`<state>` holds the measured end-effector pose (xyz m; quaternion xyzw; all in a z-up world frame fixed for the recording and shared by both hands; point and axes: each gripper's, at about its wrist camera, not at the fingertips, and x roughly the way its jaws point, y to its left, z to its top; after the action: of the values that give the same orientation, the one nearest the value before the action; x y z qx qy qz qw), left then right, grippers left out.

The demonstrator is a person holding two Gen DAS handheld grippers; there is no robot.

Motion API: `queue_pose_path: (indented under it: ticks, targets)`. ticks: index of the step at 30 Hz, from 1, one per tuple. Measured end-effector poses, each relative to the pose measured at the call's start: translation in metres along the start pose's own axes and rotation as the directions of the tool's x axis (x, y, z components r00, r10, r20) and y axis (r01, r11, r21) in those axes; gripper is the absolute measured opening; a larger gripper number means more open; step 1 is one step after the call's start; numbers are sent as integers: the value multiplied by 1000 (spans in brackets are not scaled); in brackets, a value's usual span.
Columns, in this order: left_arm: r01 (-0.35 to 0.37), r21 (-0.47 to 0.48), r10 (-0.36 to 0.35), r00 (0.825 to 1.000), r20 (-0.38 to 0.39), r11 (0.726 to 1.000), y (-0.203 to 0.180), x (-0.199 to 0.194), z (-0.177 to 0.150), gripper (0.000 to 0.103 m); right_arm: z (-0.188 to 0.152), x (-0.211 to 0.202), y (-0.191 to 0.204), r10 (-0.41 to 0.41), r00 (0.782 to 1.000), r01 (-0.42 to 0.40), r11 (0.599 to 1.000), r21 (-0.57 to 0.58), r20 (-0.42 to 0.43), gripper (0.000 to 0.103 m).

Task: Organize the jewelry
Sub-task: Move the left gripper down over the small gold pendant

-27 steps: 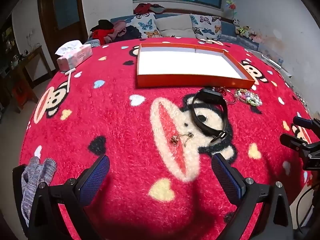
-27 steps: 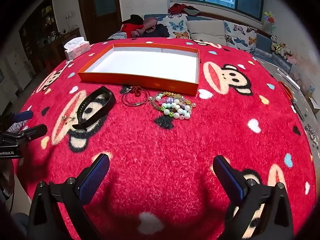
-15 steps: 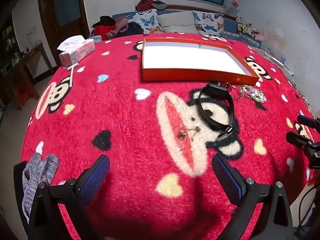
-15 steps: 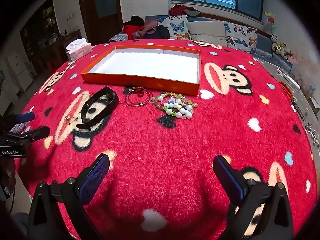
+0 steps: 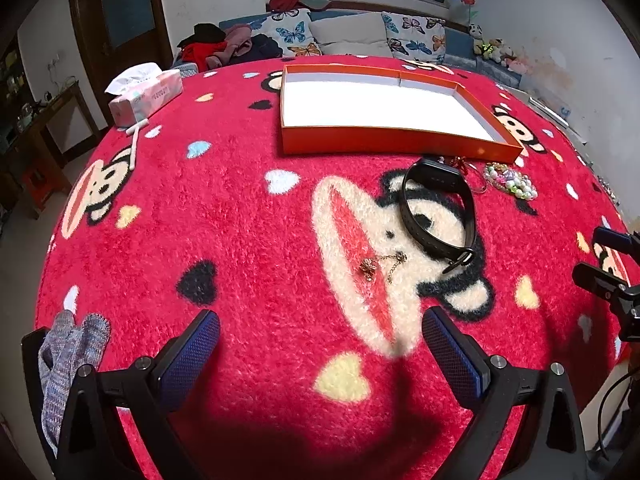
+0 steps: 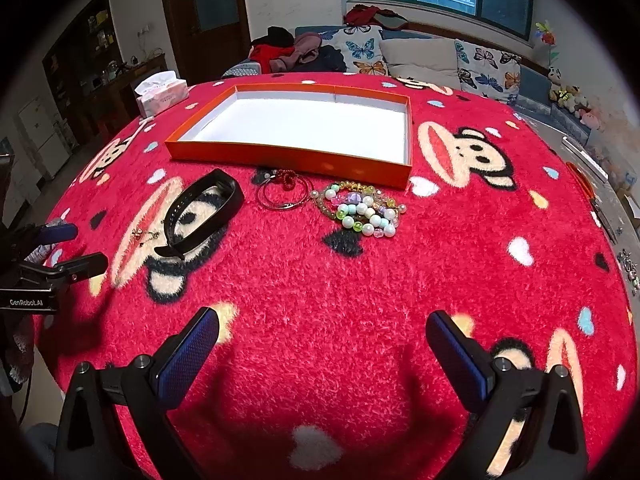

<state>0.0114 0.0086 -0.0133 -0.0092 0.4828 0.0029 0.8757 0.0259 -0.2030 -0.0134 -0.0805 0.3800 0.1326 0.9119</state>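
An empty orange tray [image 5: 384, 146] [image 6: 288, 158] with a white inside lies at the far side of the red cartoon blanket. In front of it lie a black wristband [image 5: 436, 208] [image 6: 200, 210], a small gold chain [image 5: 380, 266] [image 6: 144, 235], thin red-and-metal bangles [image 6: 285, 192] [image 5: 460, 166] and a heap of bead bracelets [image 6: 360, 210] [image 5: 510, 180]. My left gripper [image 5: 320, 344] is open and empty, just short of the gold chain. My right gripper [image 6: 322, 346] is open and empty, well short of the beads.
A tissue box [image 5: 146, 94] [image 6: 162, 94] stands at the far left of the blanket. A grey knit cloth [image 5: 66, 360] hangs at the near left edge. A sofa with butterfly cushions [image 6: 420, 56] lies behind the table.
Both grippers have drawn back and risen slightly, so the jewelry sits a little farther off. Nothing on the blanket has moved. Both grippers stay open.
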Motion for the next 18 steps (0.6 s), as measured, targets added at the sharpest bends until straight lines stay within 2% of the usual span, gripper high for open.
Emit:
queue_pose_path:
  ticks: [7, 13, 15, 18]
  targets:
    - [12, -34, -13, 999, -45, 999, 7, 14, 5, 102, 1, 4, 0, 9, 1000, -9, 1000, -2, -6, 103]
    - [27, -32, -29, 998, -49, 999, 8, 19, 9, 78, 1, 9, 1, 14, 1000, -14, 1000, -3, -16, 103]
    - [36, -17, -37, 998, -47, 999, 4, 19, 12, 65, 1, 9, 1, 15, 1000, -15, 1000, -2, -18, 103]
    - [49, 8, -49, 998, -35, 999, -2, 20, 16, 55, 1, 12, 0, 17, 1000, -17, 1000, 5, -21, 103]
